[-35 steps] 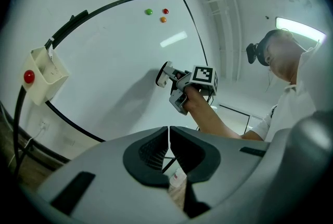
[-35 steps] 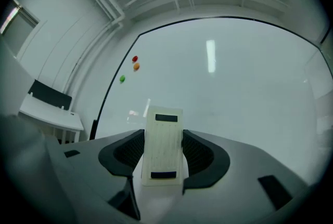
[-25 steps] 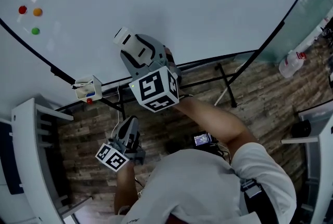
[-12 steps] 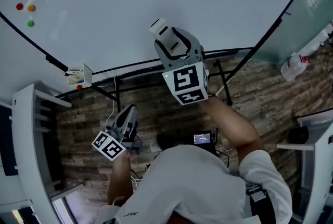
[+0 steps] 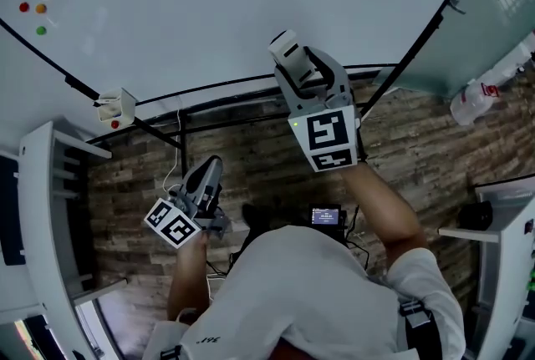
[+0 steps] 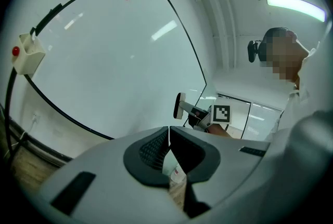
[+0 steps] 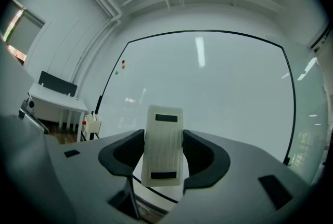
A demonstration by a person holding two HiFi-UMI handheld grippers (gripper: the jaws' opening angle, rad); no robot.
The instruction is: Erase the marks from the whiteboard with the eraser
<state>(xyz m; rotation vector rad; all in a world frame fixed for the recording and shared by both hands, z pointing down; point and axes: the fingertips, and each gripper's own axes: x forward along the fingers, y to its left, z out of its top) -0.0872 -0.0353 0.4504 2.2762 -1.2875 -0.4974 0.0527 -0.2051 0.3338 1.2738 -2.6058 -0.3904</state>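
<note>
The right gripper (image 5: 299,64) clamps the eraser (image 7: 164,140) by its long sides, likely so a broad face can meet the whiteboard (image 7: 223,88). The eraser's long axis runs along the jaws, with its free end pointing up at the board's lower part; contact cannot be told. The left gripper (image 6: 168,137), jaws together on nothing, hangs low, out of the way.

Camera layout: three views.
Head view looks steeply down, whiteboard (image 5: 209,7) at 12 o'clock. Both gripper views sit close behind their jaws, facing that board; the left also catches the right gripper (image 6: 188,110).
</note>
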